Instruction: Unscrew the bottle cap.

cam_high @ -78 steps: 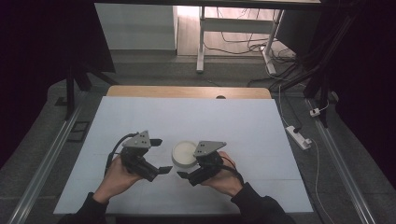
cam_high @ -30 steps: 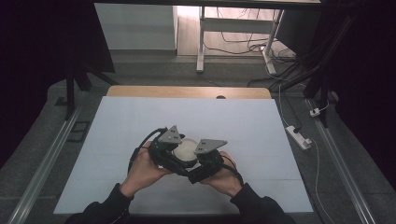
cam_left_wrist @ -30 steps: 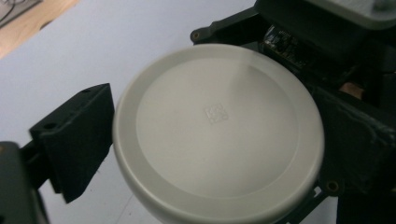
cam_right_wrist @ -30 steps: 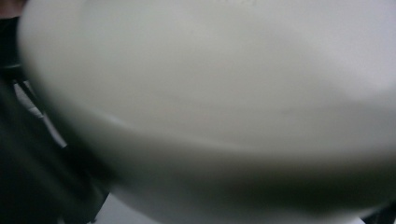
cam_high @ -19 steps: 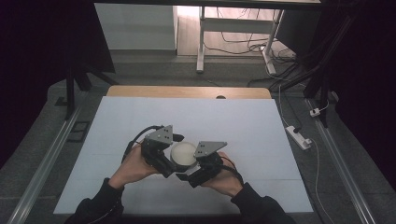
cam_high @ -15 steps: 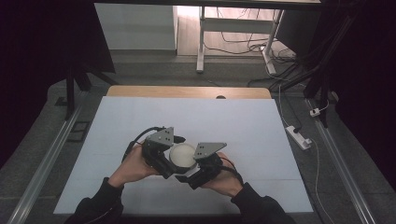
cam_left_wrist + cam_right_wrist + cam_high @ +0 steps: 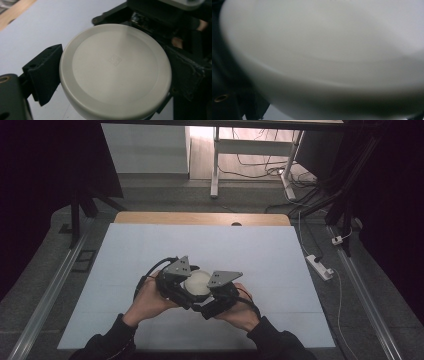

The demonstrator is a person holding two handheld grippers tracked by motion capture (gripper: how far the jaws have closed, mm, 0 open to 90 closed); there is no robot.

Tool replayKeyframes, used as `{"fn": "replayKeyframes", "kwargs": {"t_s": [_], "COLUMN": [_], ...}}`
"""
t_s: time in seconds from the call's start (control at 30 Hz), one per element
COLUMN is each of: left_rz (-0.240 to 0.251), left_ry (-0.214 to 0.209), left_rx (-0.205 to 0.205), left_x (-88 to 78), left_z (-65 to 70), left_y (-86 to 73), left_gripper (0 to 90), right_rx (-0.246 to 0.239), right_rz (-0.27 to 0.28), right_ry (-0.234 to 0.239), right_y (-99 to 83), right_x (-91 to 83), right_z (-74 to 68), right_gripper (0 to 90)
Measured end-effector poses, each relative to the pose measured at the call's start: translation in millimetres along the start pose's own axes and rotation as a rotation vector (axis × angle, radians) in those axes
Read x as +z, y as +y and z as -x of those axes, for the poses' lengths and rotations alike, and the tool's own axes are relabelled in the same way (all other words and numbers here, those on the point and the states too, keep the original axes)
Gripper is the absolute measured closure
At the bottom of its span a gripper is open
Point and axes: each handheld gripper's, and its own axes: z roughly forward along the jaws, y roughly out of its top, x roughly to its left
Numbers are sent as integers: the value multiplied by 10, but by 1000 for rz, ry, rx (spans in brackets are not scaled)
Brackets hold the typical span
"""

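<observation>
Lid (image 7: pixel 115 67) betw. both tools, mid-table (image 7: pixel 125 255) (edges well apart)

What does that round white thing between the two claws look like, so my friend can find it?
Look at the big pale table, then at the near middle where both hands meet. Between the left gripper and right gripper sits a round white lid, smooth and flat-topped, the one pale thing among black parts.

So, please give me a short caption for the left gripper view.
Round white lid seen from above, sitting between black jaws over the pale table.
</observation>
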Motion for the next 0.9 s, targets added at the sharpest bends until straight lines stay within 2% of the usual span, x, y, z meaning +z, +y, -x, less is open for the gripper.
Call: {"fn": "replayKeyframes", "kwargs": {"t_s": [0.03, 0.07, 0.1, 0.13, 0.17, 0.23, 0.3, 0.37, 0.4, 0.43, 0.47, 0.5, 0.57, 0.6, 0.67, 0.7, 0.73, 0.8, 0.83, 0.9], "left_rz": [-4, -4, -12, -11, -10, -18, -28, -25, -25, 1, 1, 10, 19, 24, 21, 20, 21, 17, 14, 9], "left_ry": [47, 47, 78, 101, 116, 137, 135, 86, 86, 43, 43, 26, 4, -22, -86, -108, -151, -164, -184, -186], "left_rx": [-31, -31, -47, -65, -76, -79, -61, -31, -31, -24, -24, -18, 9, 21, 59, 69, 90, 98, 108, 111], "left_x": [35, 35, 59, 83, 99, 129, 133, 89, 89, 21, 21, -16, -80, -109, -142, -150, -156, -154, -146, -129], "left_z": [34, 34, 58, 79, 95, 120, 117, 75, 75, 42, 42, 27, 2, -13, -39, -50, -64, -75, -86, -92], "left_y": [12, 12, 20, 25, 29, 37, 39, 41, 41, 46, 46, 48, 50, 48, 34, 27, 10, 0, -13, -24], "left_gripper": [78, 78, 78, 78, 78, 75, 68, 38, 27, 11, 2, 0, 0, 4, 6, 13, 21, 25, 35, 55], "right_rx": [9, 15, 15, 28, 31, 42, 43, 36, 29, 24, 24, 10, 3, -12, -20, -32, -41, -44, -57, -65], "right_rz": [-4, -7, -7, -16, -20, -22, -17, -5, 6, 13, 13, 25, 29, 36, 37, 40, 41, 45, 47, 44], "right_ry": [-14, -23, -23, -54, -62, -62, -57, -45, -38, -32, -32, -13, -7, 15, 25, 50, 62, 71, 94, 105], "right_y": [-4, -8, -8, -18, -21, -33, -34, -22, -12, -6, -6, 1, 4, 7, 9, 14, 17, 20, 29, 35], "right_x": [5, 9, 9, 21, 24, 31, 28, 10, -3, -15, -15, -36, -42, -48, -50, -54, -55, -55, -60, -62], "right_z": [6, 12, 12, 17, 19, 30, 30, 29, 21, 16, 16, 11, 8, 1, -4, -18, -25, -32, -52, -65], "right_gripper": [69, 69, 69, 69, 69, 69, 69, 69, 69, 69, 69, 69, 69, 69, 69, 69, 69, 69, 69, 69]}}
